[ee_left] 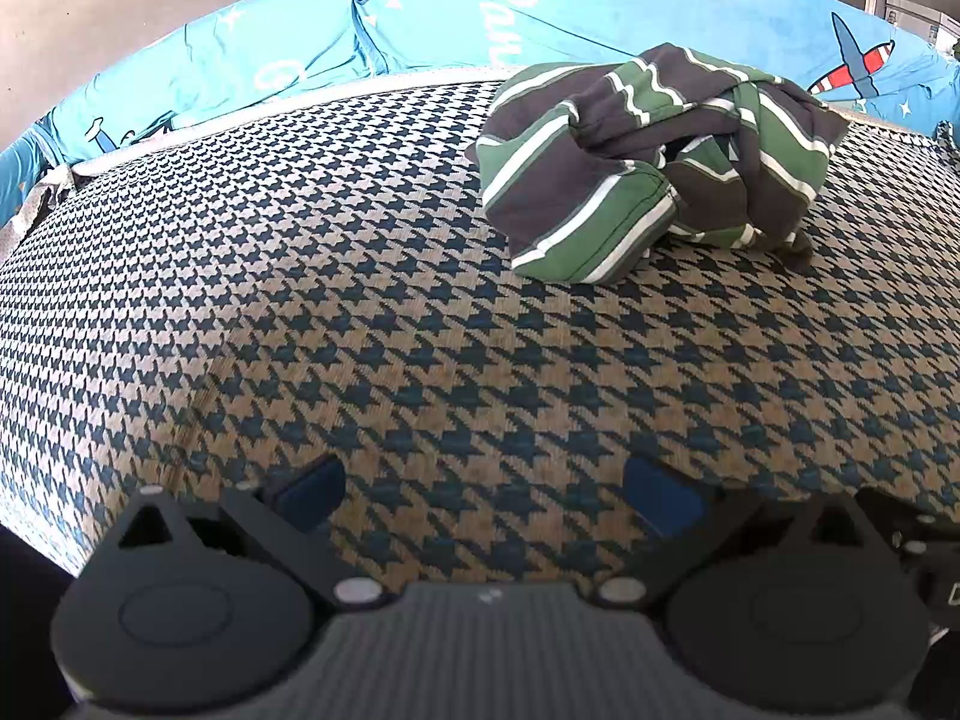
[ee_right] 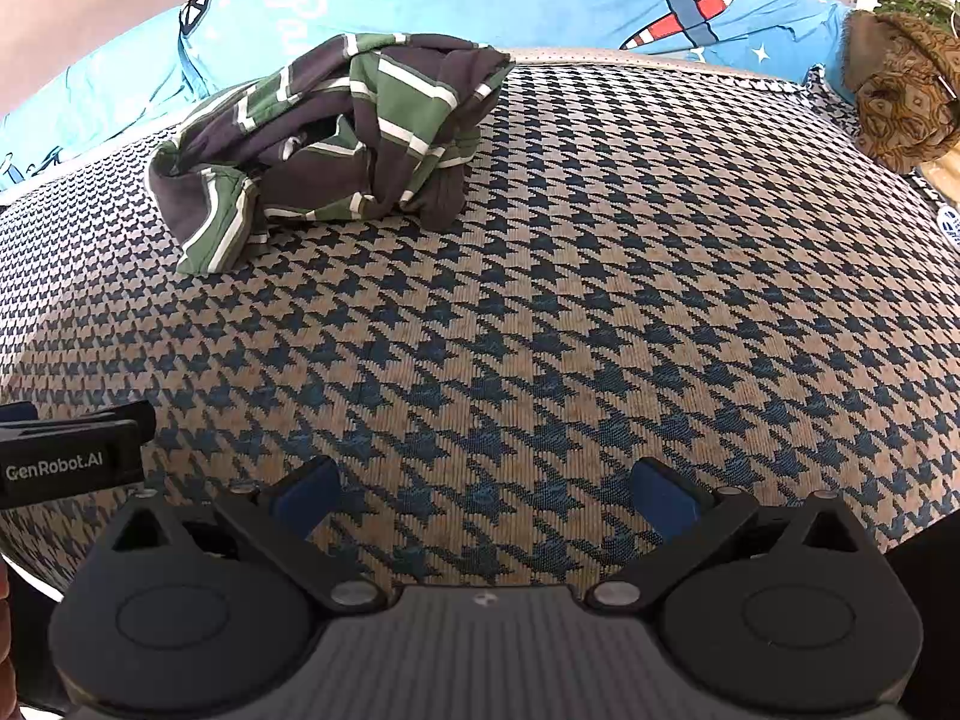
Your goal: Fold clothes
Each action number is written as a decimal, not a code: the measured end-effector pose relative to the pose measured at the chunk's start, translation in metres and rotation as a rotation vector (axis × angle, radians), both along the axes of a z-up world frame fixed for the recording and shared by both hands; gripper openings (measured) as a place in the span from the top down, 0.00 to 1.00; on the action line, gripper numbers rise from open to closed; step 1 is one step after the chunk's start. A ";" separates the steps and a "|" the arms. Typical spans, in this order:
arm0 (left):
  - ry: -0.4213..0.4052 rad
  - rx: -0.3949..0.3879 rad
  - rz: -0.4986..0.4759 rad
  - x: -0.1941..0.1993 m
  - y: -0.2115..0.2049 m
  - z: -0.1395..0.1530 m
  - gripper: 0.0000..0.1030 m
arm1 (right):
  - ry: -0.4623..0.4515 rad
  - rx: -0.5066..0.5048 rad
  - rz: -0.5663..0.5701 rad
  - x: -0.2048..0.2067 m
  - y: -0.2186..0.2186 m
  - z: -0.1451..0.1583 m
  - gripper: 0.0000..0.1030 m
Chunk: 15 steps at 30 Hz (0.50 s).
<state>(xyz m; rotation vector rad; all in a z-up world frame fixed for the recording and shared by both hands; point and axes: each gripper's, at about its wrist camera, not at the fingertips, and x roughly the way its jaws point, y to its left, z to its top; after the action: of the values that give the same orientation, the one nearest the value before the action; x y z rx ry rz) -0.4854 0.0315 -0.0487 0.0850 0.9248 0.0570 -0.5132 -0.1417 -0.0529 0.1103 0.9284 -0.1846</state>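
Striped shirt (ee_left: 648, 162) crumpled near mattress (ee_left: 300, 300) far edge; soft, limp. Take hem corner. Left gripper (ee_left: 483, 495), right gripper (ee_right: 483, 495) wide, empty.

The striped garment (ee_left: 648, 156) lies bunched, its type and inner folds hidden.

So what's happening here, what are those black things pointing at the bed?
A person holds a hand-held gripper in each hand, left and right. Both are open and empty, hovering over the houndstooth cover. A crumpled striped garment lies ahead near the blue bedding, untouched. Folding has not yet begun.
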 end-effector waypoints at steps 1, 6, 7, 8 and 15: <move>0.000 0.000 0.000 0.000 0.000 0.000 0.00 | 0.000 0.000 0.000 0.000 0.000 0.000 0.00; 0.000 -0.001 0.001 0.000 0.000 0.000 0.00 | 0.001 -0.002 0.002 0.000 0.000 0.000 0.00; 0.000 -0.001 0.001 0.000 0.000 0.000 0.00 | 0.001 -0.002 0.002 0.000 0.000 0.000 0.00; 0.000 0.000 0.002 0.000 0.000 0.000 0.00 | 0.002 -0.002 0.003 0.000 0.000 0.000 0.00; 0.003 0.001 -0.022 0.001 -0.001 0.000 0.00 | 0.002 -0.003 0.004 0.000 0.000 0.000 0.00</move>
<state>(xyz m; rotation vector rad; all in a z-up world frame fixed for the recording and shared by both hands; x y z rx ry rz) -0.4845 0.0305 -0.0489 0.0960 0.9267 0.0368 -0.5134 -0.1415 -0.0533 0.1049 0.9305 -0.1823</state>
